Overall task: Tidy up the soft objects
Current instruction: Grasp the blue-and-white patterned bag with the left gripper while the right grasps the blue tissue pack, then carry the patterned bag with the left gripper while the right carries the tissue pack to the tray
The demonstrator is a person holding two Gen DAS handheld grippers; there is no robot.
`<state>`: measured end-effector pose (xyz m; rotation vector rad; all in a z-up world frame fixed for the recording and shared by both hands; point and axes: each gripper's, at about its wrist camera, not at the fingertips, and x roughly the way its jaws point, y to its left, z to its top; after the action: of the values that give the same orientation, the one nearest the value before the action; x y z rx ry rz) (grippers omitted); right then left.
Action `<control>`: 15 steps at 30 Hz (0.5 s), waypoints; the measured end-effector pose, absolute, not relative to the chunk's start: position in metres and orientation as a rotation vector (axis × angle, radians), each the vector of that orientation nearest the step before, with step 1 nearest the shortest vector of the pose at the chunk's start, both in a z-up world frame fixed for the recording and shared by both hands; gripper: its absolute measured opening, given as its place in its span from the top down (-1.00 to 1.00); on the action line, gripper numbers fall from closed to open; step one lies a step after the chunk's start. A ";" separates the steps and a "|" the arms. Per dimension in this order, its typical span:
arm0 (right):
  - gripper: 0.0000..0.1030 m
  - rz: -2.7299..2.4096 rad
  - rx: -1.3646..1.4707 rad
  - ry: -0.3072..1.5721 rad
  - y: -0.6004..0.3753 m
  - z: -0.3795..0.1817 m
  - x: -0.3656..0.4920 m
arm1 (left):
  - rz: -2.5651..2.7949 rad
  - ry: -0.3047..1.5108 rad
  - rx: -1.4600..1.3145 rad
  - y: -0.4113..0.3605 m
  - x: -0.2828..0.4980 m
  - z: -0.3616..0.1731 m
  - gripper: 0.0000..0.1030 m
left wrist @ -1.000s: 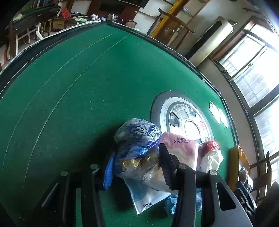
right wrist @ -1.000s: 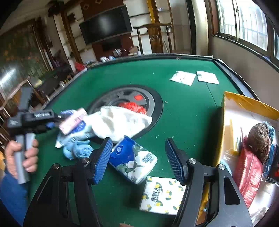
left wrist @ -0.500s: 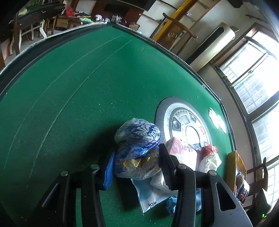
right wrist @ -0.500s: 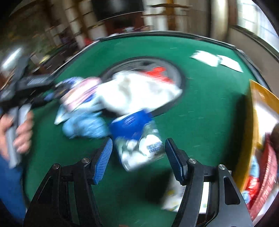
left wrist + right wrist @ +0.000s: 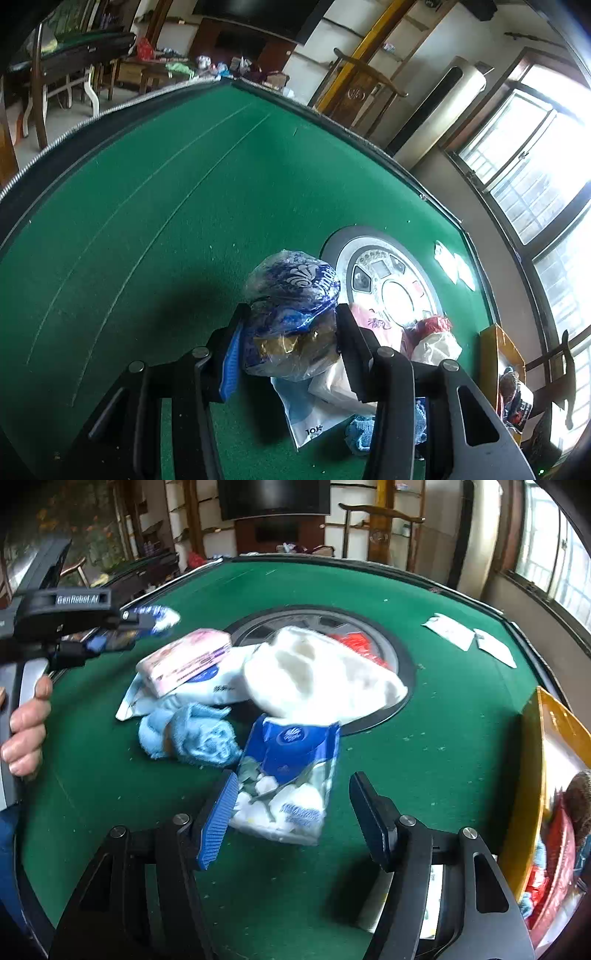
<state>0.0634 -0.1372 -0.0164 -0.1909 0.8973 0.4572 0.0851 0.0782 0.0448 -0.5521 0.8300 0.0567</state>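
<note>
Left wrist view: a crinkled clear bag (image 5: 291, 314) printed blue and gold is clamped between the left gripper (image 5: 286, 332) pads, lifted above the green table (image 5: 147, 221). A blue-and-white tissue pack (image 5: 288, 779) lies flat on the felt between the right gripper's (image 5: 291, 812) parted jaws — which have just been closing, angled downward, the far pad clear of it.

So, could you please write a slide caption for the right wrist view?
Right gripper open around a blue tissue pack on the green table.
</note>
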 end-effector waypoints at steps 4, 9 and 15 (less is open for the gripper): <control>-0.17 0.465 -0.234 0.884 -0.130 -0.019 0.057 | 0.055 0.822 -0.537 0.074 0.087 0.047 0.10; -0.18 0.466 -0.254 0.892 -0.128 -0.020 0.056 | 0.048 0.820 -0.509 0.067 0.087 0.049 0.10; -0.03 0.441 -0.277 0.864 -0.126 -0.018 0.047 | 0.028 0.797 -0.470 0.058 0.084 0.055 0.10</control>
<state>0.0473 -0.1264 -0.0181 -0.2773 0.8637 0.4411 0.0842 0.0585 0.0547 -0.4705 0.7974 0.0281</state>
